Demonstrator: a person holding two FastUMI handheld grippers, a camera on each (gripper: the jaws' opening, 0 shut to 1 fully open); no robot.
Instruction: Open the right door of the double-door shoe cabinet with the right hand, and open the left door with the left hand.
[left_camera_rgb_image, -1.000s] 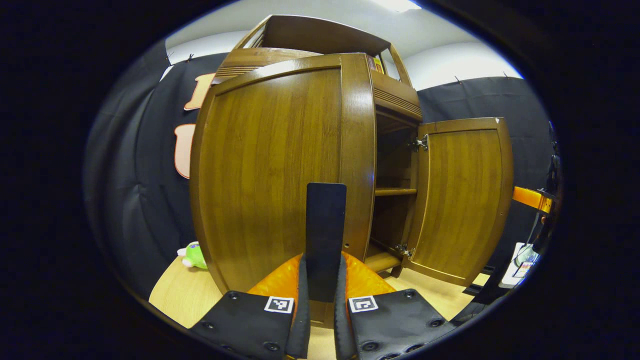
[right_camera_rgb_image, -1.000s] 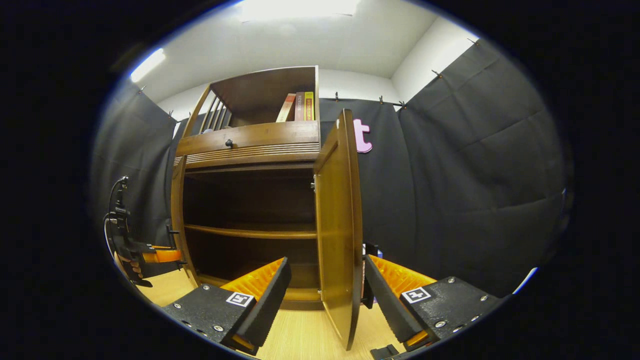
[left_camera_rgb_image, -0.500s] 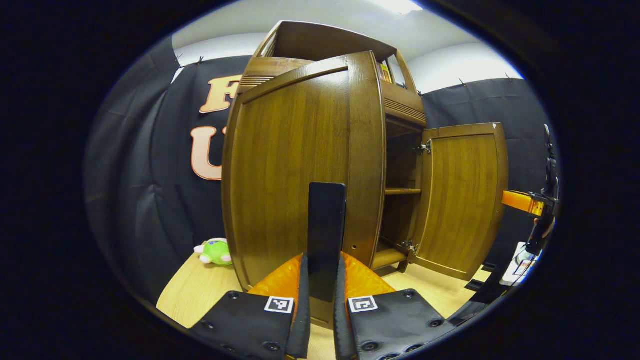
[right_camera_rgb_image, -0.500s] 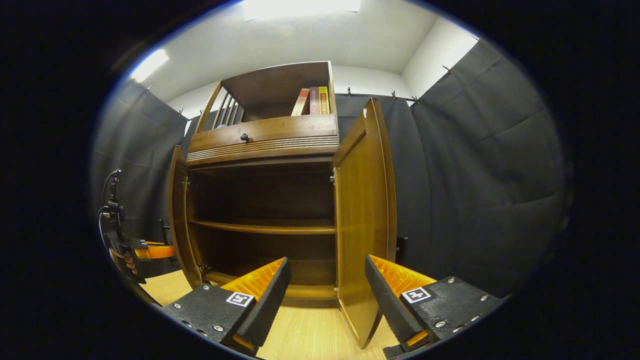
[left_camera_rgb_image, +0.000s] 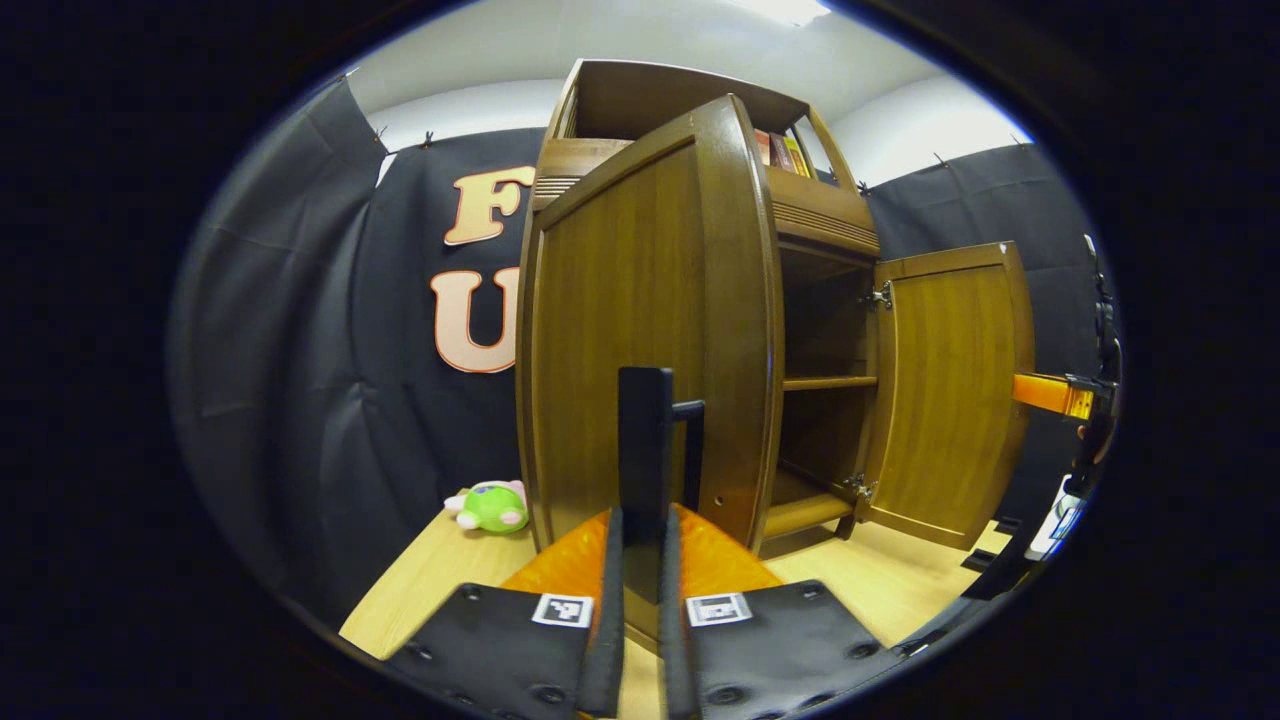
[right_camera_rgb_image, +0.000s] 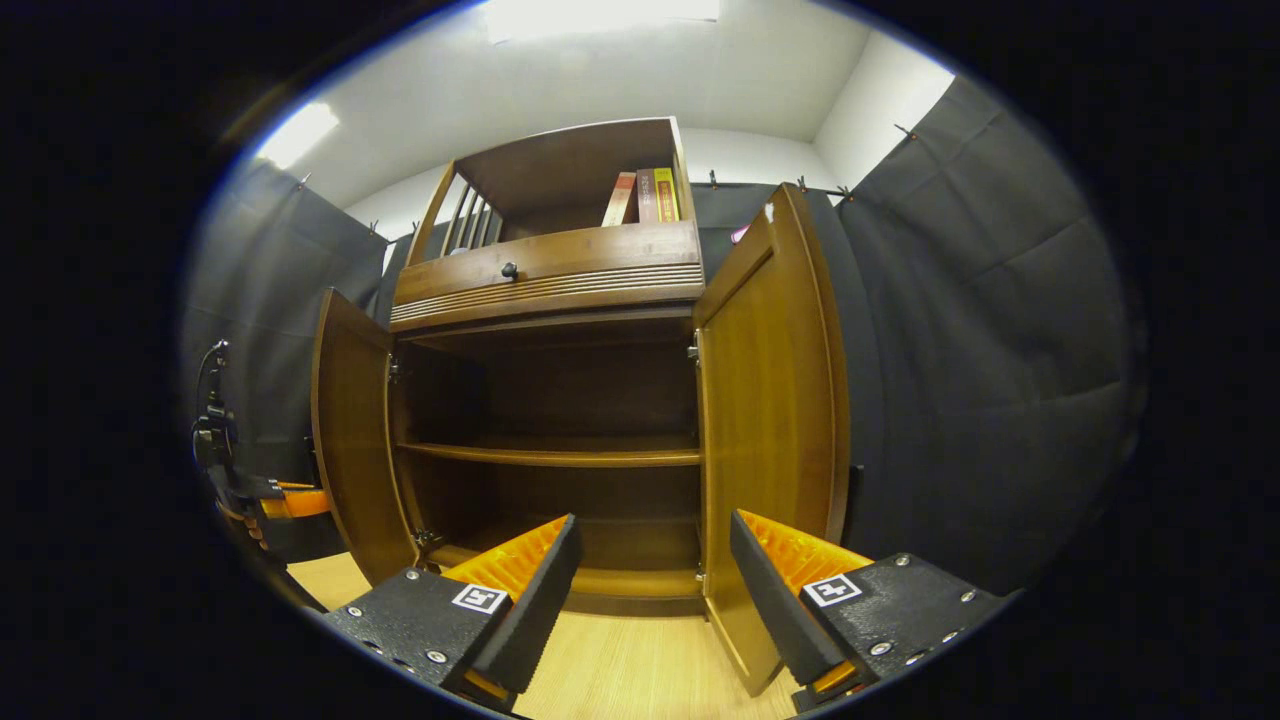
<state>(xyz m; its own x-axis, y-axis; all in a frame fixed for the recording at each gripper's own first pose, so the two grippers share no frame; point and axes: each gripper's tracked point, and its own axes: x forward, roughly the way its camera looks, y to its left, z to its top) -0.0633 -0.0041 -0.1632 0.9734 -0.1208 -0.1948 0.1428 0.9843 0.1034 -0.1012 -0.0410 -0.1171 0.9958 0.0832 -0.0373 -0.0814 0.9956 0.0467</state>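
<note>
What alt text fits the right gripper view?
An open gripper faces a brown wooden double-door shoe cabinet, both doors swung open on empty dark shelves. Upright books stand in its top compartment.

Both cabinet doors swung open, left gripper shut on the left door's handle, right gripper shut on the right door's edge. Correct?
Not quite. The right gripper is open, its fingers spread and off the right door, as the right gripper view shows. The rest holds: the left gripper is shut on the left door's handle.
</note>
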